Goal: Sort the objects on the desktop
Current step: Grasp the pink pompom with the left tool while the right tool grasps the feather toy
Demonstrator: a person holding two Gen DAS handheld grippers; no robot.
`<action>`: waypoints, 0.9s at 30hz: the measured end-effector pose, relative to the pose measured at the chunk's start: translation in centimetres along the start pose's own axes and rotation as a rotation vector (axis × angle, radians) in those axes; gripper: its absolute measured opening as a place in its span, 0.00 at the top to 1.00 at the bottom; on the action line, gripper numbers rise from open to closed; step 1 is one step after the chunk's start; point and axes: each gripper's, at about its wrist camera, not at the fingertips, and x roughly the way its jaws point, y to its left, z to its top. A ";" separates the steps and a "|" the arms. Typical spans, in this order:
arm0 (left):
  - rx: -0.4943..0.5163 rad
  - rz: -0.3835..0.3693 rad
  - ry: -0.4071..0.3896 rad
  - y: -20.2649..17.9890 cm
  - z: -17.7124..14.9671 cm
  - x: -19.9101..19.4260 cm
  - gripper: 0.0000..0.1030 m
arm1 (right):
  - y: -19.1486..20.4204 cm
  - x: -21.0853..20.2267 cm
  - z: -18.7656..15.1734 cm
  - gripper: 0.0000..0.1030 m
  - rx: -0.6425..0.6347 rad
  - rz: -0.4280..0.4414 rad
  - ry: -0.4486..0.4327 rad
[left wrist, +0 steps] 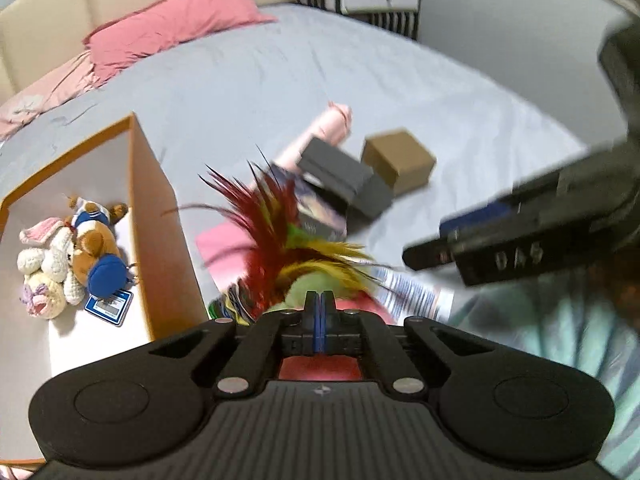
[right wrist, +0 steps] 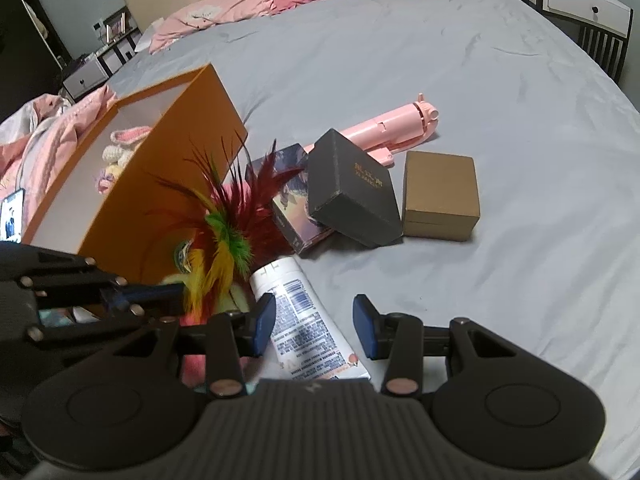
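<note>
Feather toy (left wrist: 280, 240) clamped in left gripper (left wrist: 319, 304), above grey bed (left wrist: 400, 80).
L wrist view: blue pads pressed together, toy's base pinched betw. them, feathers fanning up beside orange box (left wrist: 160, 200) w/ plush toys (left wrist: 72, 256) inside. R wrist view: right gripper (right wrist: 314, 326) jaws partly apart, holding nothing, hovering over white tube (right wrist: 304, 320); black box (right wrist: 352, 188) and brown box (right wrist: 440, 196) lie beyond.

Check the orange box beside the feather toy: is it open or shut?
Open. The orange box has no lid on it; the left wrist view looks straight in at plush toys lying on its white floor.
</note>
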 end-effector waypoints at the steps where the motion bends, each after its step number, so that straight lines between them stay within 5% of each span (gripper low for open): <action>1: -0.019 -0.007 -0.016 0.5 0.5 -0.3 1.00 | 0.0 0.0 0.0 0.56 0.003 0.002 -0.003; 12: -0.172 -0.018 -0.173 5.6 3.3 -6.1 1.00 | 2.5 -1.7 1.2 0.55 -0.061 0.051 -0.096; 27: -0.317 0.137 -0.271 15.2 3.0 -9.6 1.00 | 7.9 5.5 5.0 0.55 -0.157 0.056 -0.030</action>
